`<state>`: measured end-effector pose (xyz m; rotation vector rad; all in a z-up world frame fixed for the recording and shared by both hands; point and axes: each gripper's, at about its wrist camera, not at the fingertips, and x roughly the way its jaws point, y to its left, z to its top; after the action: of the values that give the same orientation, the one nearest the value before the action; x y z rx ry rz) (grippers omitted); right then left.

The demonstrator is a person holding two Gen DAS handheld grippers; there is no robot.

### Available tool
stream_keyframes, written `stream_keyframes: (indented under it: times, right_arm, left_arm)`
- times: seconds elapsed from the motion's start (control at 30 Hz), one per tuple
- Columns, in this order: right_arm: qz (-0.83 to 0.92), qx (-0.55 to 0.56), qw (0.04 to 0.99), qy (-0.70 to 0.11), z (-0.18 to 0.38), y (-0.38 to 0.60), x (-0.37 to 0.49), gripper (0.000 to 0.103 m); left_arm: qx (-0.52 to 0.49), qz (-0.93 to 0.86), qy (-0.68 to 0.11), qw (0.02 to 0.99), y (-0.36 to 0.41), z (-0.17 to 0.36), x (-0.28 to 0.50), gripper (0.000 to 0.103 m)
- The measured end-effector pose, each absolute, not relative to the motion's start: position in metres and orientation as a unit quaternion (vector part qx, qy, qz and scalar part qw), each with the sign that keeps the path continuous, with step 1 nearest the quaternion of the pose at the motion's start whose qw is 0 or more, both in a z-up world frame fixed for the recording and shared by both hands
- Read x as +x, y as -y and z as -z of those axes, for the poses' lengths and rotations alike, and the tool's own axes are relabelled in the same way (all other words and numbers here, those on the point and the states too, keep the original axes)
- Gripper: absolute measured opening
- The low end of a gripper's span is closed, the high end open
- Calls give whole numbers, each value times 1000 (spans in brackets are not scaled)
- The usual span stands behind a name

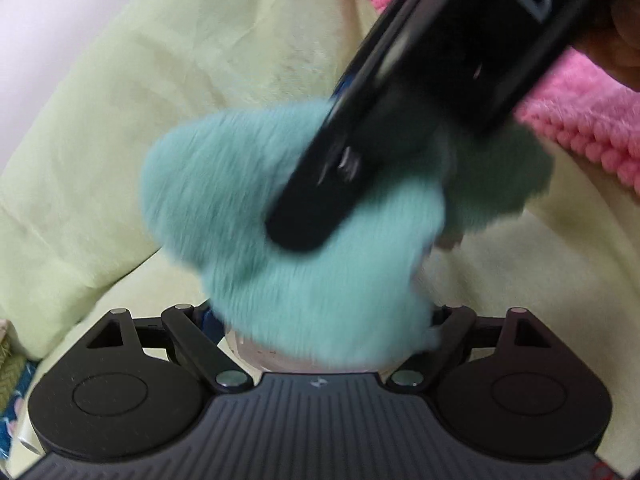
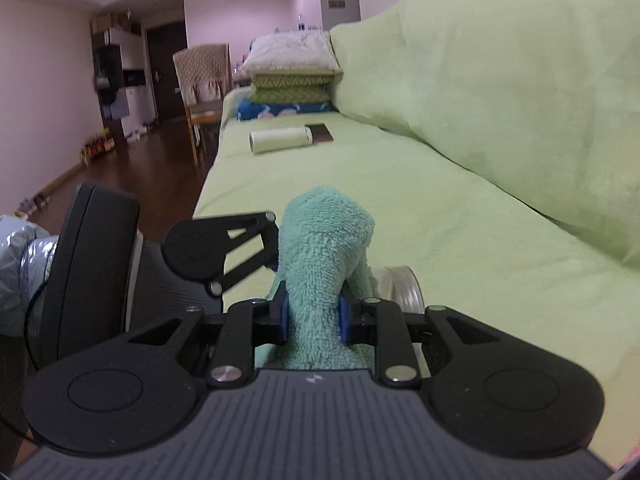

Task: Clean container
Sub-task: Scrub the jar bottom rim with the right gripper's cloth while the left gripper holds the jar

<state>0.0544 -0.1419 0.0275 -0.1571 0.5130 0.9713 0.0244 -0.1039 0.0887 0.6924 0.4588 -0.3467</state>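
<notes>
My right gripper [image 2: 314,314] is shut on a teal terry cloth [image 2: 324,252] that sticks up between its blue pads. In the left wrist view the same cloth [image 1: 280,240] is blurred and covers the top of a clear plastic container [image 1: 256,354] held between my left gripper's fingers; only the container's lower rim shows. The right gripper's black body [image 1: 420,92] crosses that view from the upper right onto the cloth. In the right wrist view the container's clear round end [image 2: 404,282] shows just right of the cloth, with my left gripper [image 2: 224,252] to its left.
A light green sofa cover [image 2: 440,200] lies under and behind everything. On the seat farther off lie a cream cylinder [image 2: 280,141] and a dark flat object [image 2: 320,133], then stacked cushions [image 2: 292,80]. A pink knitted sleeve [image 1: 580,120] is at the right.
</notes>
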Motion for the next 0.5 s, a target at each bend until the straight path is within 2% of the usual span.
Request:
stream_keyframes:
  times: [0.27, 0.5]
  right_arm:
    - [-393, -69, 889, -223, -20, 141, 67, 20]
    - [-331, -48, 912, -236, -14, 156, 80, 20]
  left_arm:
    - [338, 165, -219, 900, 108, -87, 29, 85]
    - [334, 165, -216, 903, 111, -88, 33, 85]
